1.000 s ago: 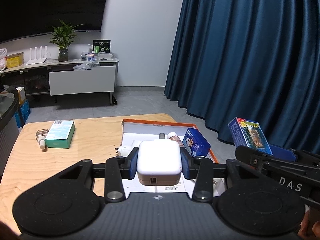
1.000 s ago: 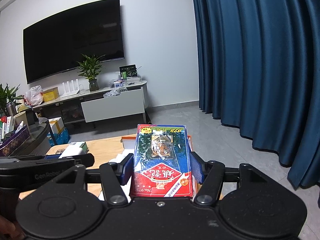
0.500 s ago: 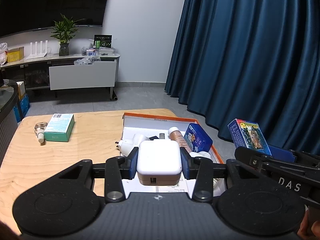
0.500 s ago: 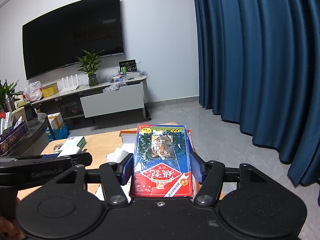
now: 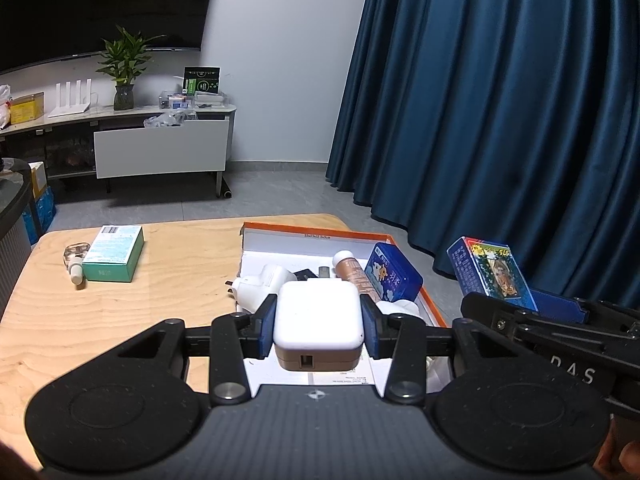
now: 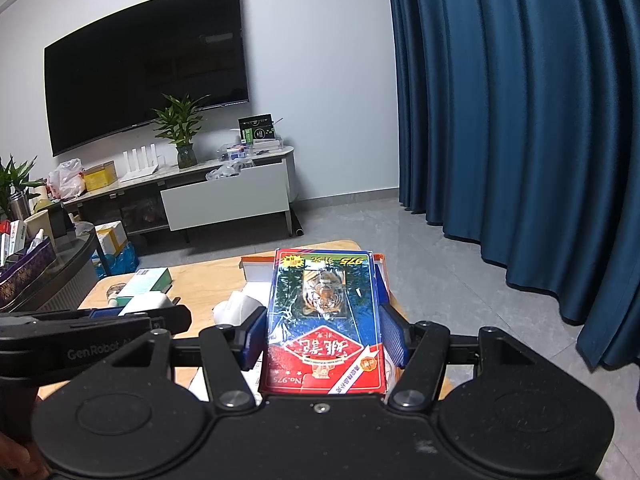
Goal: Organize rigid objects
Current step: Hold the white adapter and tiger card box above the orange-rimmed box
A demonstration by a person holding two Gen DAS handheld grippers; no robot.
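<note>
I am gripping a white square charger block (image 5: 319,317) in my left gripper (image 5: 319,326) and a red-and-blue tiger card box (image 6: 325,322) in my right gripper (image 6: 324,334), both hovering over the orange-rimmed white cardboard box (image 5: 316,236) ahead on the wooden worktop (image 5: 176,272).

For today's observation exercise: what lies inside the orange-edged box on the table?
Inside the orange-edged box: a blue tin, a brown bottle with a white cap, a white plug adapter and small dark items. The held white charger covers the box's near part.

Left claw (image 5: 319,326) clamps white charger (image 5: 318,316) (above orange-rimmed box (image 5: 430,306)).
</note>
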